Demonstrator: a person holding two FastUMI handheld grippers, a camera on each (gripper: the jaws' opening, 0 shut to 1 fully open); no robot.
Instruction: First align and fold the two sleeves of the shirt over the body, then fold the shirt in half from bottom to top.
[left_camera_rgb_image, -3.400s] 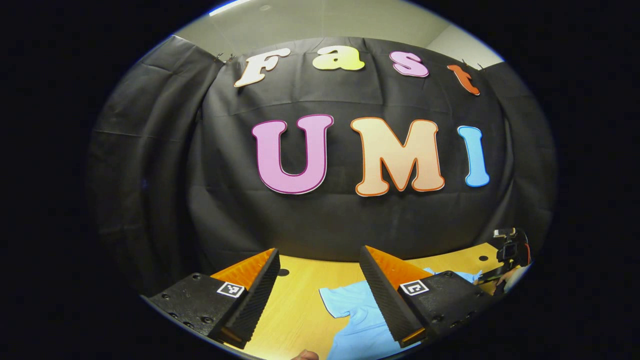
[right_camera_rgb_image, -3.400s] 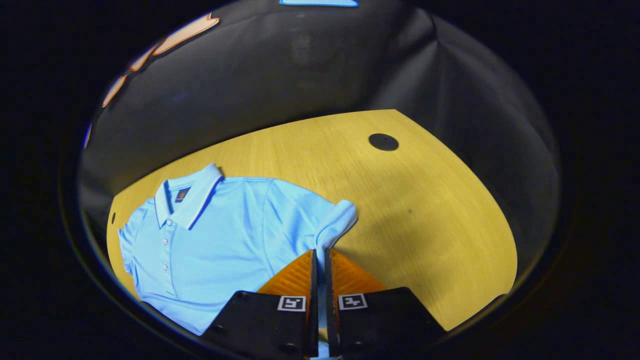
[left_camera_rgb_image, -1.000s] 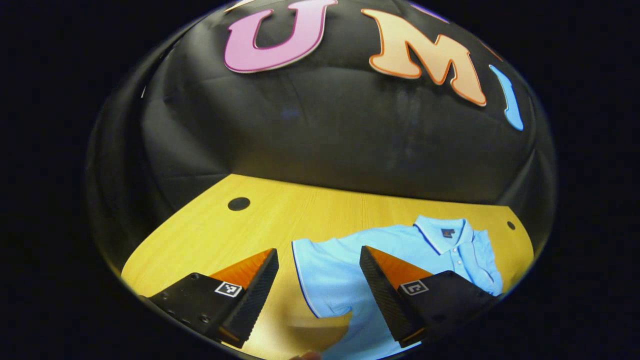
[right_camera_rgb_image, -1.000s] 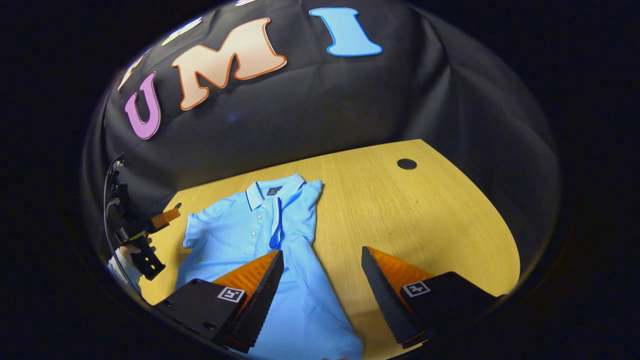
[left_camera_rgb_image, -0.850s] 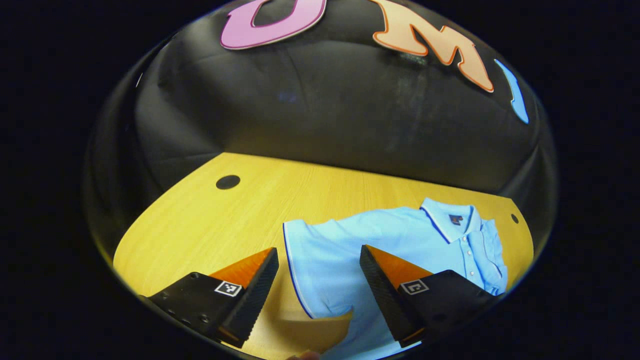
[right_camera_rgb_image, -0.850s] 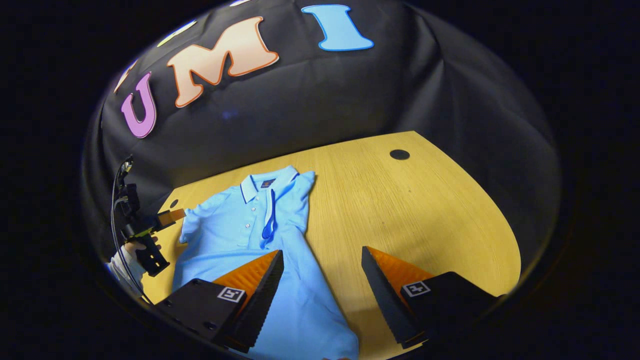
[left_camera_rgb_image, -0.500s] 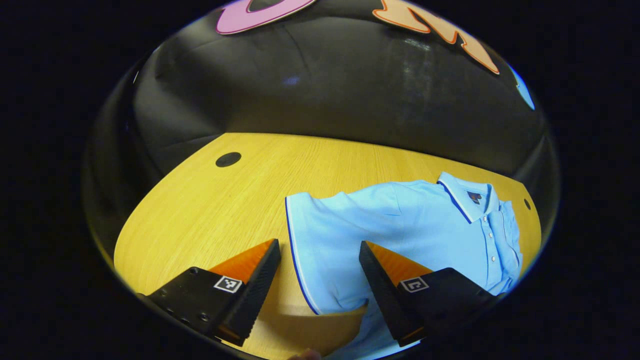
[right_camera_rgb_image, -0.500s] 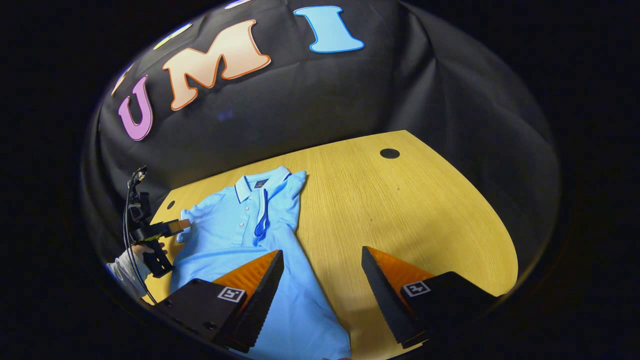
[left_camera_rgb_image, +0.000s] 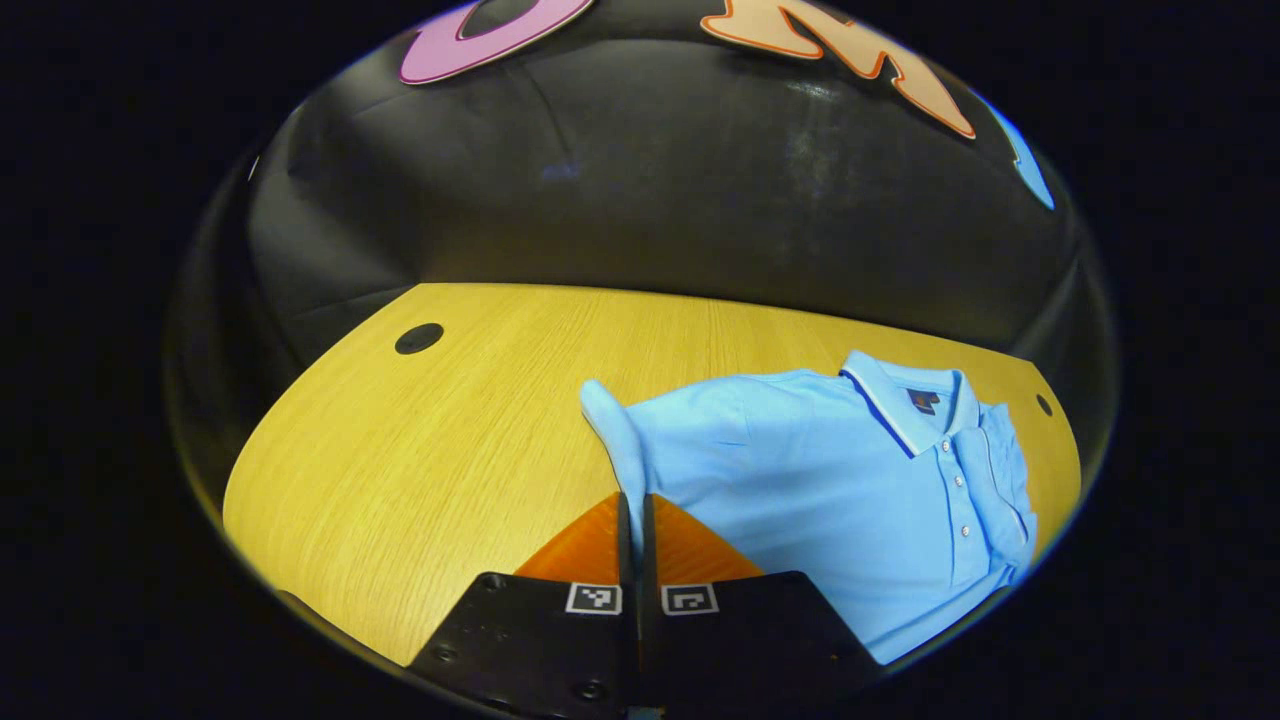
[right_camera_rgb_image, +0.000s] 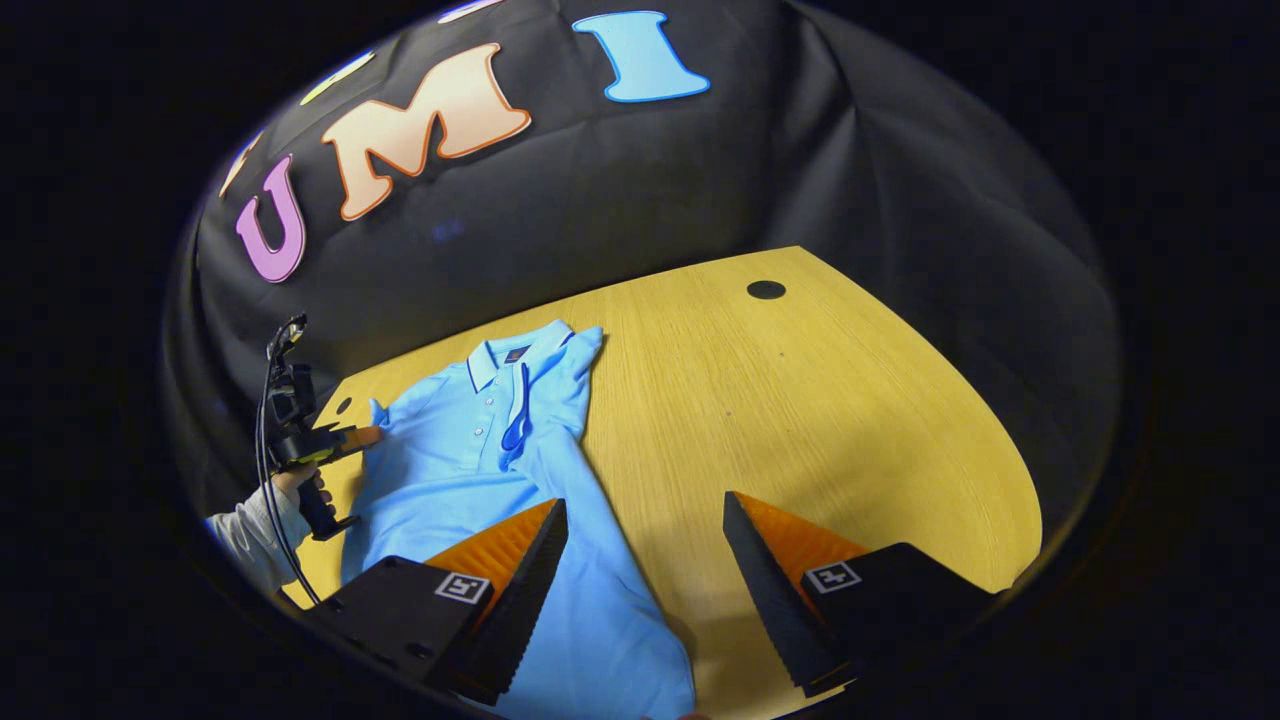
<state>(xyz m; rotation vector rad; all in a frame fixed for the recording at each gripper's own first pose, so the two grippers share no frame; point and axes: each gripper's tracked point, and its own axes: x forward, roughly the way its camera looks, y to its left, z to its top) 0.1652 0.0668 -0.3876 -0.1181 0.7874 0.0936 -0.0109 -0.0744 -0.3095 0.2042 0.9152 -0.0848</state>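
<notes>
A light blue polo shirt (left_camera_rgb_image: 840, 470) lies collar-up on the wooden table (left_camera_rgb_image: 420, 450). In the left gripper view my left gripper (left_camera_rgb_image: 633, 505) is shut on the shirt's sleeve (left_camera_rgb_image: 612, 425), which rises in a bunch from between the fingers. In the right gripper view the shirt (right_camera_rgb_image: 480, 450) has its other sleeve (right_camera_rgb_image: 565, 385) folded over the chest. My right gripper (right_camera_rgb_image: 645, 520) hangs open above the shirt's lower edge and the bare wood. The left gripper (right_camera_rgb_image: 365, 437), held by a hand (right_camera_rgb_image: 290, 485), sits at the shirt's far sleeve.
The table (right_camera_rgb_image: 850, 420) has round dark holes (left_camera_rgb_image: 419, 338) (right_camera_rgb_image: 766, 290) near its back corners and another small hole (left_camera_rgb_image: 1044, 404) beyond the collar. Black cloth walls close in behind and at both sides. A wide stretch of wood lies right of the shirt in the right gripper view.
My left gripper has dropped onto the sleeve and gone from open to shut on it. The right gripper let go of the other sleeve earlier, now folded over the chest, and has drawn back open.
</notes>
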